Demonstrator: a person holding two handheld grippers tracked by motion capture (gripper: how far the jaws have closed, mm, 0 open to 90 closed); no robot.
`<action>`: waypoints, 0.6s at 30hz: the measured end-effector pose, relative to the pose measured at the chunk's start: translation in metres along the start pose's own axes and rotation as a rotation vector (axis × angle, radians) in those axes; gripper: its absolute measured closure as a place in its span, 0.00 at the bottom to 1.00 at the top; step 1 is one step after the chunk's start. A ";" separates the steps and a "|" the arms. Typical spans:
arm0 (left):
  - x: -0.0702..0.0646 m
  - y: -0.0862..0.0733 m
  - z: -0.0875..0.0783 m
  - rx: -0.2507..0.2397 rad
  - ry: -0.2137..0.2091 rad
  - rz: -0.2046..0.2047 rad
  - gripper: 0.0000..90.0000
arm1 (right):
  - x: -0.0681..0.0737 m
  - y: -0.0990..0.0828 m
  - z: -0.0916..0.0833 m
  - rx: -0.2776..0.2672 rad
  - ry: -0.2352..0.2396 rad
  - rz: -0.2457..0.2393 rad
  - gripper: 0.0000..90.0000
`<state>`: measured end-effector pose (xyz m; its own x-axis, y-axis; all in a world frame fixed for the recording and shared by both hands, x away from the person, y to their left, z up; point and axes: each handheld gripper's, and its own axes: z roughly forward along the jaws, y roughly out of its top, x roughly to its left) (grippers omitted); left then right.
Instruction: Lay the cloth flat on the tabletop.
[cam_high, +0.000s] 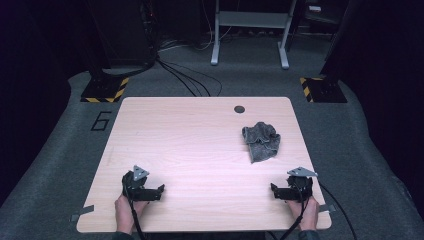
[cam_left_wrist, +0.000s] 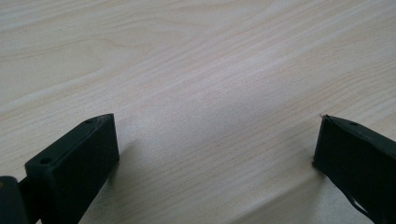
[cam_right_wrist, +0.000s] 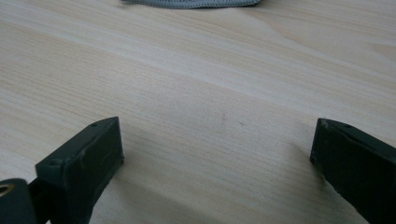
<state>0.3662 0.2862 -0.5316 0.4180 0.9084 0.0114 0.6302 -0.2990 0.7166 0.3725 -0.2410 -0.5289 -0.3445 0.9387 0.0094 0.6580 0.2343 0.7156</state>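
Two grippers, left (cam_high: 156, 192) and right (cam_high: 276, 191), rest with fingers wide and empty; right should reach forward, pinching the cloth (cam_high: 261, 141) by its near edge

Both hands hold the left gripper (cam_high: 161, 191) and right gripper (cam_high: 273, 189) low, well apart, jaws spread wide with nothing between.

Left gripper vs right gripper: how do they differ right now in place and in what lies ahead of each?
The left gripper rests at the table's near left, the right gripper at its near right. The grey cloth lies crumpled just beyond the right gripper and well away from the left gripper. The right gripper view catches the cloth's edge; the left gripper view has bare wood ahead. Both have jaws wide open with nothing between them.
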 end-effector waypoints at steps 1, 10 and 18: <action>0.000 0.000 0.000 0.001 0.000 0.000 0.00 | -0.001 0.000 0.000 0.004 0.004 -0.004 0.02; 0.000 0.000 0.000 -0.001 -0.001 -0.006 0.00 | -0.006 0.008 -0.001 0.015 0.020 0.020 0.03; 0.000 0.000 0.000 -0.003 -0.005 0.002 0.00 | -0.010 0.031 -0.007 0.000 0.030 -0.001 0.03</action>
<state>0.3665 0.2861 -0.5318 0.4226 0.9063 0.0089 0.6277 -0.2998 0.7184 0.3921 -0.2446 -0.5020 -0.3648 0.9306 0.0294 0.6574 0.2350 0.7159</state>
